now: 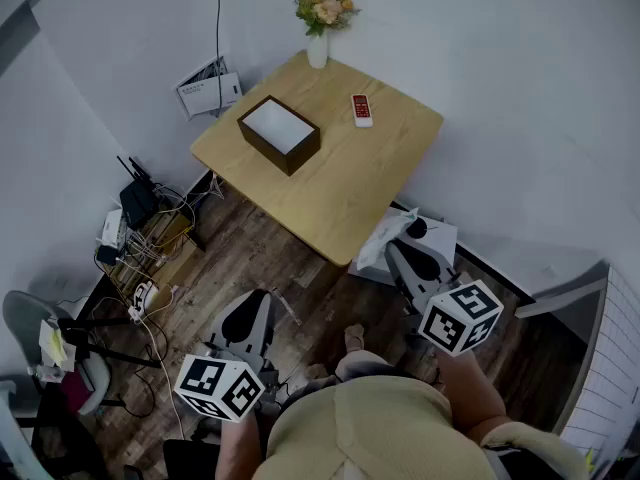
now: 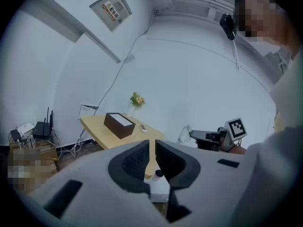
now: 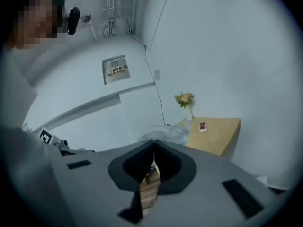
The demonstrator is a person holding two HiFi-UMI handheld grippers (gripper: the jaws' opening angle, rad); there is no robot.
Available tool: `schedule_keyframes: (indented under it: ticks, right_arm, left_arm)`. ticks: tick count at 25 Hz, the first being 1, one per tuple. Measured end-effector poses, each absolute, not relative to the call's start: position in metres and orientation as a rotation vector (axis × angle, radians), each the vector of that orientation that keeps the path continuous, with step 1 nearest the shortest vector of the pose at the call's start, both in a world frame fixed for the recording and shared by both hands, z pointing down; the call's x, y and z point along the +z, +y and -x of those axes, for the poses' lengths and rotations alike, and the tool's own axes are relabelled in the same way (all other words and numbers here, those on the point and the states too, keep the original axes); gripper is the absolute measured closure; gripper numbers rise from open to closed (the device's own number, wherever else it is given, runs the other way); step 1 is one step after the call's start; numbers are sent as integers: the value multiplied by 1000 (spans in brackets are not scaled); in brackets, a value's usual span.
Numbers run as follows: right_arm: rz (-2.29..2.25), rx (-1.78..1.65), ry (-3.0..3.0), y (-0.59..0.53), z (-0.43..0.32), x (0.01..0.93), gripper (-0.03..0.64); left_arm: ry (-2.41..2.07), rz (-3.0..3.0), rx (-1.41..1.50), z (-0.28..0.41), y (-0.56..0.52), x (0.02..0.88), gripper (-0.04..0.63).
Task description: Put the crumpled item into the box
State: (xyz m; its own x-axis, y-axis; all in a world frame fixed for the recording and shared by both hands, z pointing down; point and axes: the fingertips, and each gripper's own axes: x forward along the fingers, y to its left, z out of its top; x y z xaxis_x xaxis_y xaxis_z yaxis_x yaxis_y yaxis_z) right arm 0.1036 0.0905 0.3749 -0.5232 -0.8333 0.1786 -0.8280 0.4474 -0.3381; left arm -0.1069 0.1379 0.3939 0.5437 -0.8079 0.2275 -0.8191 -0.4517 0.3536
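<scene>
Closest to us, the left gripper [image 1: 258, 303] hangs low over the wooden floor [image 1: 300, 268]. In the left gripper view its jaws [image 2: 151, 144] are drawn almost together, with only a thin slit between the pads and nothing in it.

The right gripper [image 1: 394, 245] reaches further forward. In the right gripper view we see its jaws [image 3: 154, 144] pressed together at the tips, pinching the edge of the crumpled clear plastic [image 3: 163, 134]. The plastic bunches up just beyond the tips. From the head view it [image 1: 380, 240] hangs in the air off the near corner of the desk [image 1: 340, 193], above a white carton [image 1: 440, 236] that sits on the floor.

On the desk, well apart from the plastic, stands the dark box [image 1: 279, 133]. It is open and its inside is pale. A small remote [image 1: 362, 109] lies to the right of the box, apart from it. At the far edge, against the wall, stands a white vase of flowers [image 1: 322, 18].
</scene>
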Motion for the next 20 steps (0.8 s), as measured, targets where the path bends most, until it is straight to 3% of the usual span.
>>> schedule_keyframes:
  ticks: [20]
  right_arm:
    - [1448,-645,2709,37,-124,384,586]
  left_arm:
    - [-1440,-2323,34,97,90,399,540]
